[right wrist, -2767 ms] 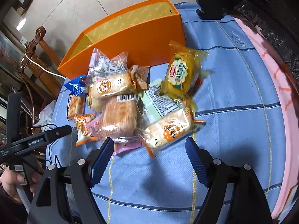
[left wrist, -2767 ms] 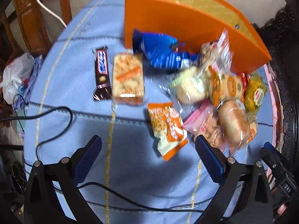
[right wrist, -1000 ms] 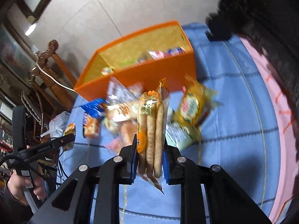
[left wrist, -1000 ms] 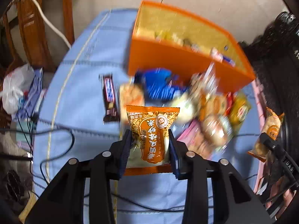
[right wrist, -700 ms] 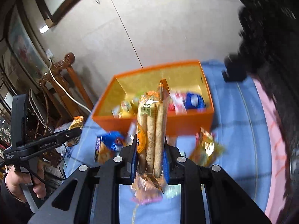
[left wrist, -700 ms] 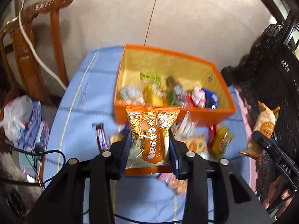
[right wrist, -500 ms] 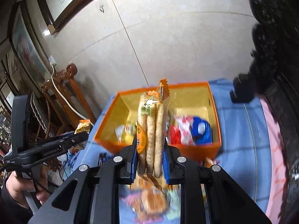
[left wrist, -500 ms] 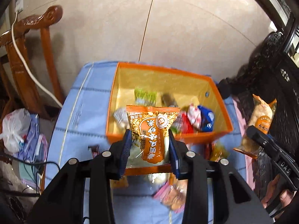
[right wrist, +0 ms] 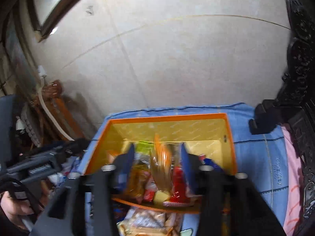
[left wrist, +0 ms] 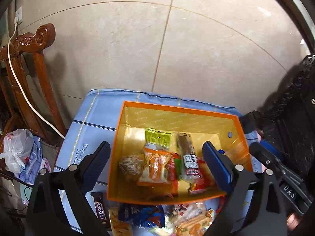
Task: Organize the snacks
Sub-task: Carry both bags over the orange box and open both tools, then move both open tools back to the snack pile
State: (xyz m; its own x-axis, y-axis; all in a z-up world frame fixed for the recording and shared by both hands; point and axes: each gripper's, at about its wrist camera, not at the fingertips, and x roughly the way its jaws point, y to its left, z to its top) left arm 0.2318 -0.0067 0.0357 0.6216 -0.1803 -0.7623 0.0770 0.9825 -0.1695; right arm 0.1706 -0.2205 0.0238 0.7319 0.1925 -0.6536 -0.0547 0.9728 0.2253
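Orange box [left wrist: 235, 124] with yellow lining, on a light-blue cloth [left wrist: 94, 118] with dark-blue and cream stripes. At its nine o'clock, a reddish-brown carved chair [left wrist: 35, 45].

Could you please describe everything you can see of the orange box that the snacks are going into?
The orange box is open-topped and rectangular, with bright orange outer walls, a thin orange rim and a glossy yellow lining faintly printed with a repeated pattern; it looks like card. One end wall has a small round hole. It stands upright on the blue cloth, near its far edge. Several wrapped snacks lie on its floor, and loose packets crowd the cloth by its near wall.
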